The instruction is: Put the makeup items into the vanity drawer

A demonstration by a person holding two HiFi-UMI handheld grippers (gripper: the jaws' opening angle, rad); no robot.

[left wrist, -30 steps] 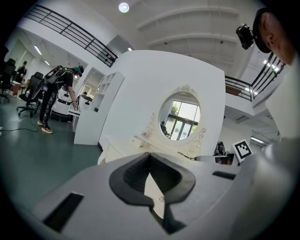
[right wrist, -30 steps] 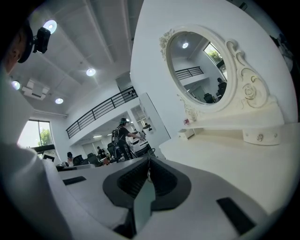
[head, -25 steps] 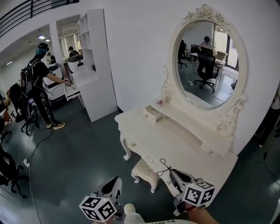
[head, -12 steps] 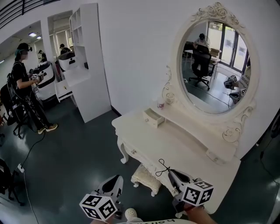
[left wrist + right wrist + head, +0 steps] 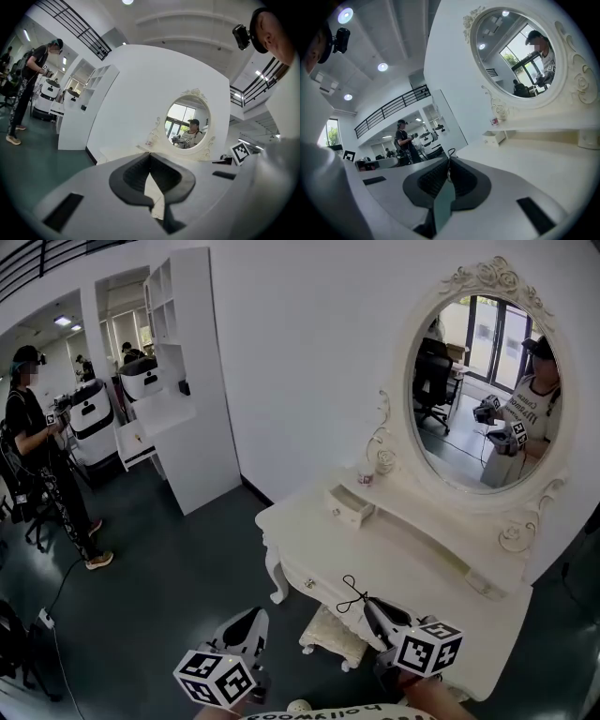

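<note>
At the vanity (image 5: 375, 554), head view: small drawer (image 5: 352, 505) juts out from the shelf (image 5: 417, 521), a jar (image 5: 366, 478) standing above it beside the mirror (image 5: 478, 381).
Left gripper view: left gripper (image 5: 150, 154) clenched, its jaw tips touching.
Right gripper view: right gripper (image 5: 449, 160) clenched on a black wire loop (image 5: 450, 152).

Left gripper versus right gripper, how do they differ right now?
The right gripper is shut on a thin black loop; the left gripper is shut on nothing. In the head view the right gripper shows against the vanity top, the left gripper against the dark floor. Both are white, with jaws together.
</note>
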